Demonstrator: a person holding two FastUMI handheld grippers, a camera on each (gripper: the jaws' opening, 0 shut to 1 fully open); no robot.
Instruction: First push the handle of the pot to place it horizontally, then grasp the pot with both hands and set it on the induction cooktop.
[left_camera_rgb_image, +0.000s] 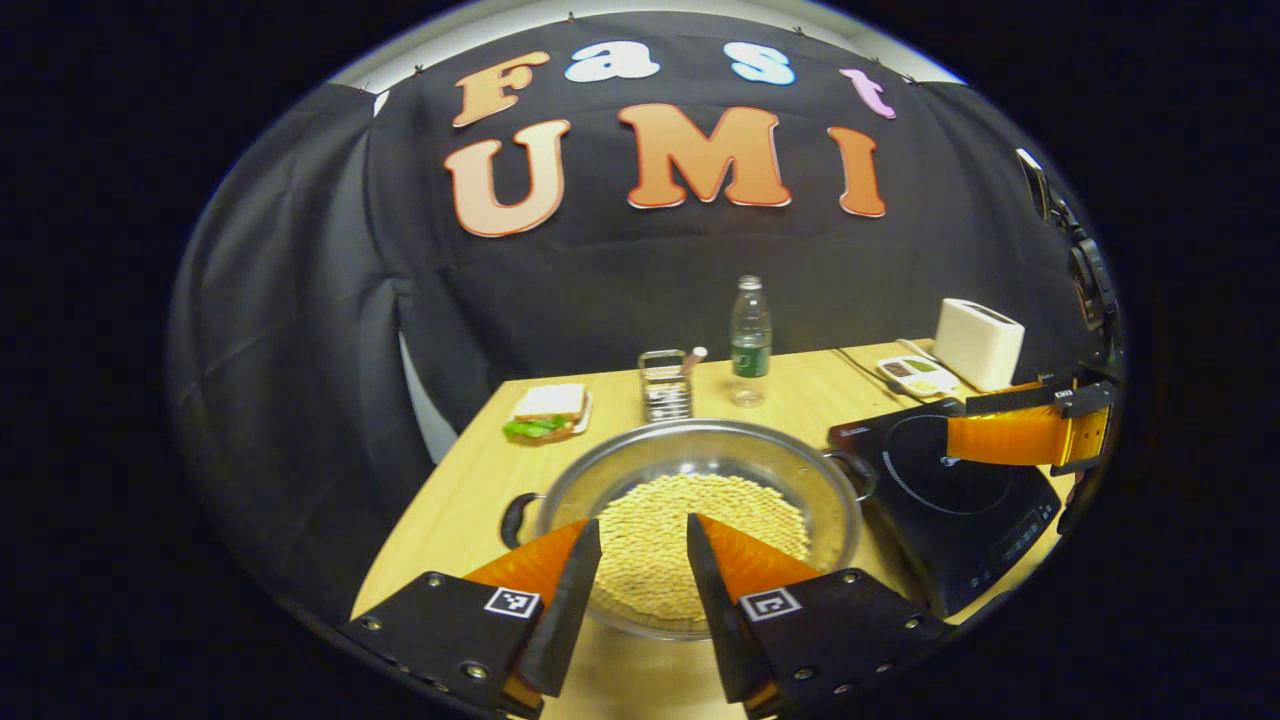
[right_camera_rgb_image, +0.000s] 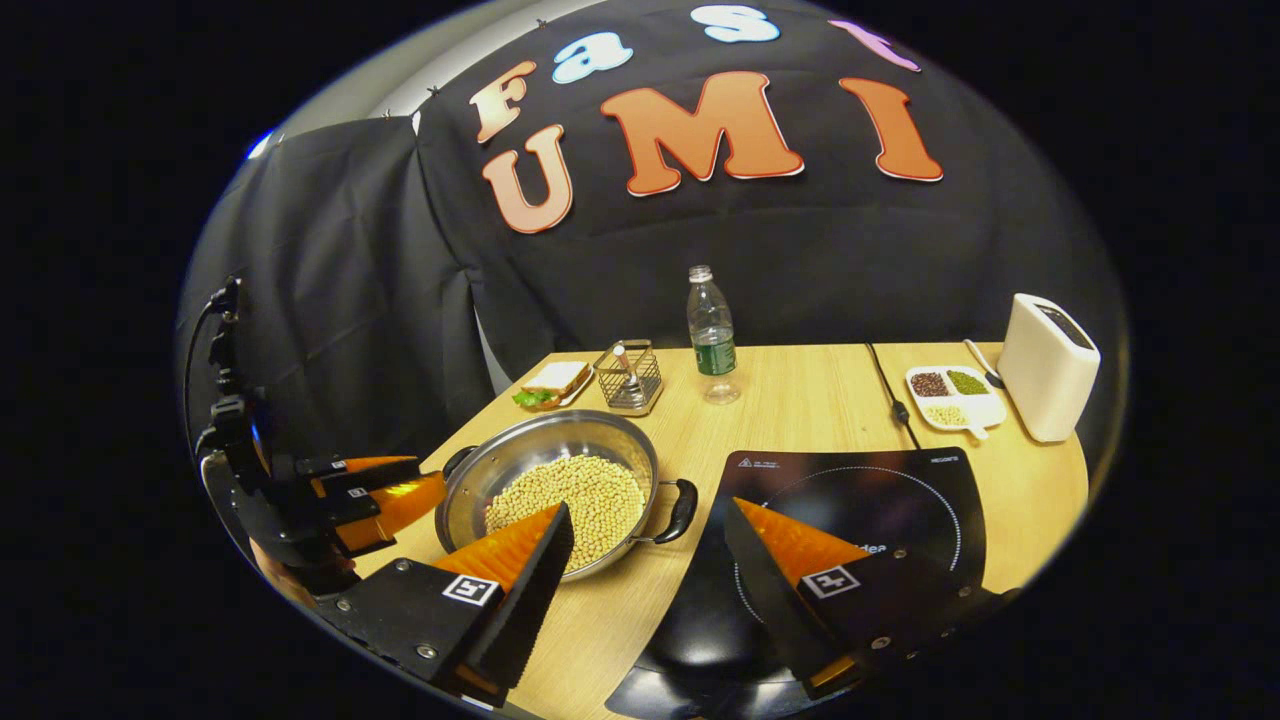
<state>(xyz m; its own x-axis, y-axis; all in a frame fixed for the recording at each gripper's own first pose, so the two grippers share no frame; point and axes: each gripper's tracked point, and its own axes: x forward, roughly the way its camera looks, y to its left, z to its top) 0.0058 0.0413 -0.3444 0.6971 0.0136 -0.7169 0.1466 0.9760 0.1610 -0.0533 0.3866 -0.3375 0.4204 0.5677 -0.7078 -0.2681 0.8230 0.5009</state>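
Both sets of jaws stand open, gripping nothing. The pot (right_camera_rgb_image: 555, 490) of beans sits on the tabletop (right_camera_rgb_image: 800, 400), at nine o'clock from the induction cooktop (right_camera_rgb_image: 880, 500). Its handles (already roughly level) invite each gripper to close squarely on one.

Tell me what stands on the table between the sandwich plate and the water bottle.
A small wire basket stands between the sandwich plate and the water bottle, seen in the right gripper view; the left gripper view shows the same.
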